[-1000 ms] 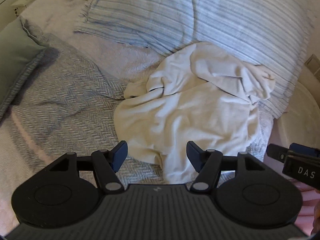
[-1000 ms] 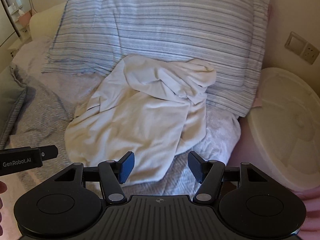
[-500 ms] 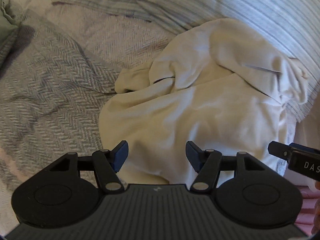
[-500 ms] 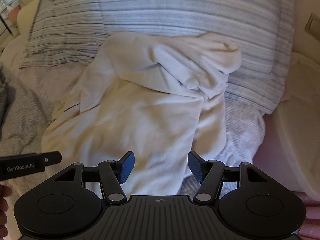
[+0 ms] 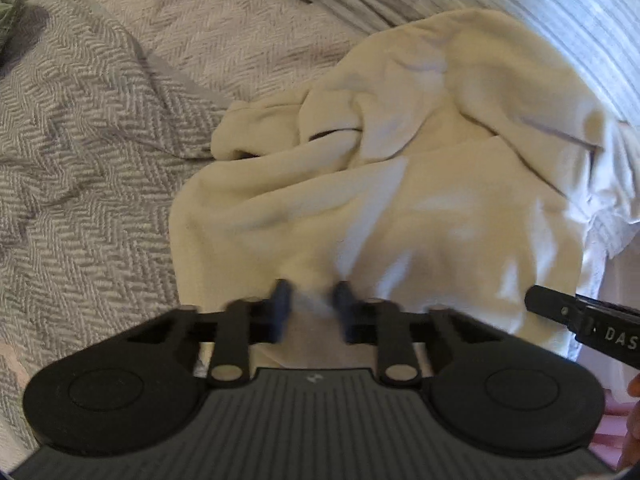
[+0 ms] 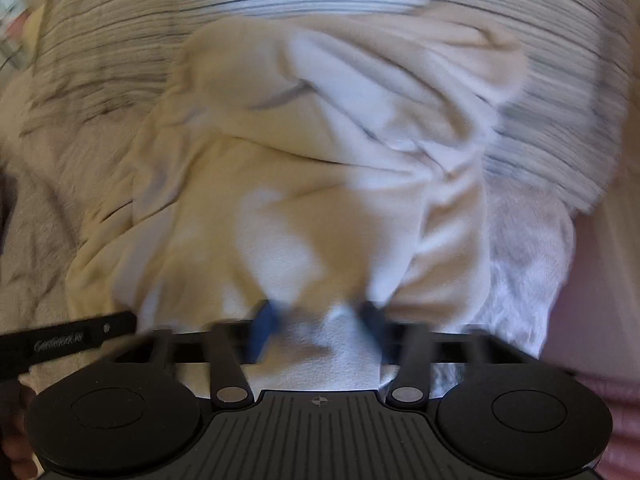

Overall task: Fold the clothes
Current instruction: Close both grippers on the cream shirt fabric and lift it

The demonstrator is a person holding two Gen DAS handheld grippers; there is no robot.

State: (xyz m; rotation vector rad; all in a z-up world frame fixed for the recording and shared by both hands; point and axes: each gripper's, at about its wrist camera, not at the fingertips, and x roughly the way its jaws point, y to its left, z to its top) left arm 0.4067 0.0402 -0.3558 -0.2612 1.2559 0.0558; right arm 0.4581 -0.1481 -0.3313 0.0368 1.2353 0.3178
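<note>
A crumpled cream garment (image 5: 400, 200) is spread on a bed (image 5: 88, 160). Both the left tool (image 5: 310, 300) and right tool (image 6: 320, 324) are seen closing, cloth bunched between their jaws.

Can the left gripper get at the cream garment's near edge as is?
Probably yes: the left gripper is already down on the cream garment, jaws closing with a bunch of its cloth between them. Nothing lies over that edge.
</note>
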